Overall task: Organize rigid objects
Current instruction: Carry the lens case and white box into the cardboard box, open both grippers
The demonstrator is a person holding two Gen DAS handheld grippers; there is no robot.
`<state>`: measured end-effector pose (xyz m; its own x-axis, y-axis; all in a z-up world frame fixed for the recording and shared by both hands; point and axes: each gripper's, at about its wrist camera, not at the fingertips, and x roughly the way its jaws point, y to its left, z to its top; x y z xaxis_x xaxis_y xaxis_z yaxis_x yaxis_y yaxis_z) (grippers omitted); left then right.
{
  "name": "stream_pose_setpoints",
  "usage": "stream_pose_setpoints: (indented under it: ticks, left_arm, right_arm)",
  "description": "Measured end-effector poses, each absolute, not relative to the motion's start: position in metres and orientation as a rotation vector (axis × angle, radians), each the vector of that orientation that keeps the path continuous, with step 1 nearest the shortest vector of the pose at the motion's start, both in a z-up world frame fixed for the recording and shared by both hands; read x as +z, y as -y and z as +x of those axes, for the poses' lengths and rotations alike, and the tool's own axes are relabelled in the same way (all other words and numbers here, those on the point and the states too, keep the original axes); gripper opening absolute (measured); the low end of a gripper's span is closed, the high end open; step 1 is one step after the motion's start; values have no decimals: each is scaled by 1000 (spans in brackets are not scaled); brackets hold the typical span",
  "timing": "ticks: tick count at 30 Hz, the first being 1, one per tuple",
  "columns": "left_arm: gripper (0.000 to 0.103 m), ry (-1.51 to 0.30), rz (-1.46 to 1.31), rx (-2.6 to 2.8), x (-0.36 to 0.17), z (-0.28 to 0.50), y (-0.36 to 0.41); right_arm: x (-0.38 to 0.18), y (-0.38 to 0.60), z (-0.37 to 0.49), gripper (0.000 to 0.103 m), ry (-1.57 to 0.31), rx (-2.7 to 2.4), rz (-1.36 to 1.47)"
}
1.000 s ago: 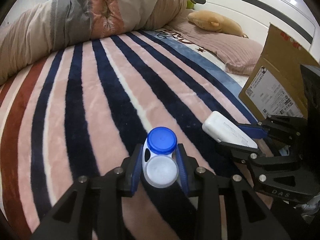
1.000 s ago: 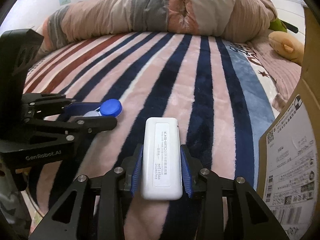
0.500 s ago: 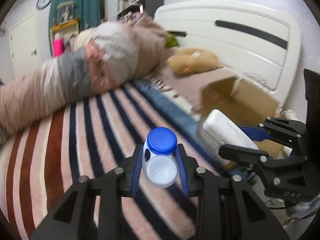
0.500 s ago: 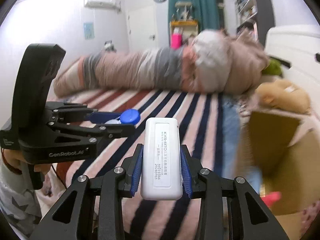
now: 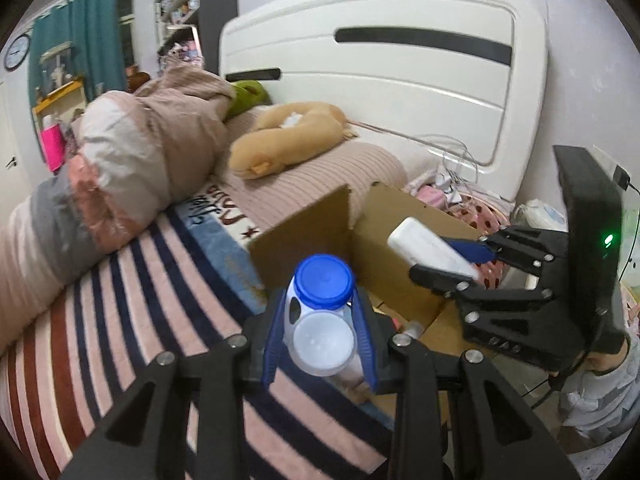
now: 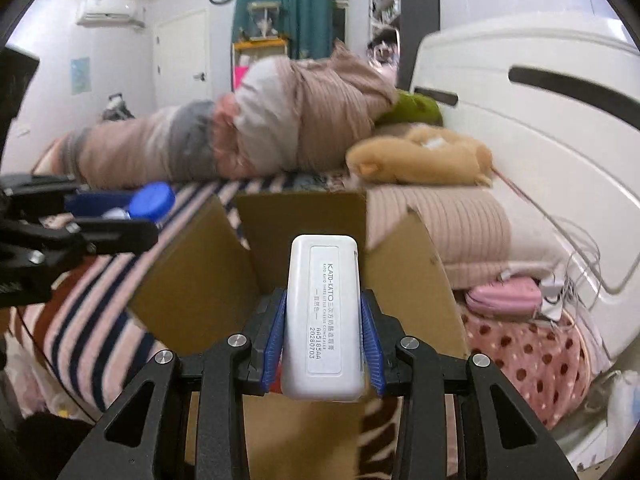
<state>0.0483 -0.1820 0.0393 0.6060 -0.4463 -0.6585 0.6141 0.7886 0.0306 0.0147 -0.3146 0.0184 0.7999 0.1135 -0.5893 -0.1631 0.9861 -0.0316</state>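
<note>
left tongs (image 5: 320,330): clenched on contact lens case (image 5: 320,312), blue pads on both sides; one blue cap, one clear cap
lens case position: held in air, over near edge of cardboard box (image 5: 304,236), above striped blanket (image 5: 120,312)
right tongs (image 6: 323,330): clenched on white concealer case (image 6: 323,316), printed label faces camera, "KATO-KATO"
white case position: held in air above open box (image 6: 304,216), flaps up
tongs relation: side by side, apart, not touching; right tongs (image 5: 448,258) seen in left view
box: sits on bed, between blanket and ribbed pillow (image 6: 440,216)
background: plush toy (image 5: 288,136), rolled duvet (image 6: 224,140), white headboard (image 5: 400,72)
</note>
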Motion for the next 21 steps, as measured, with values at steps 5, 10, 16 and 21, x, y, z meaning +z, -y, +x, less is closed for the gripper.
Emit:
stream_pose_setpoints:
  ticks: [5, 10, 16, 21]
  left_arm:
    - [30, -740, 298, -646, 23, 64, 206]
    - [30, -778, 311, -647, 8, 75, 216]
    - [30, -792, 330, -636, -1, 80, 219]
    - [30, -799, 335, -643, 0, 80, 217]
  right_arm:
    - [-4, 319, 32, 31, -699, 171, -99]
    - [-16, 321, 33, 31, -713, 188, -104]
    - [-16, 320, 29, 31, -710, 199, -93]
    - [-16, 320, 30, 32, -714, 203, -89]
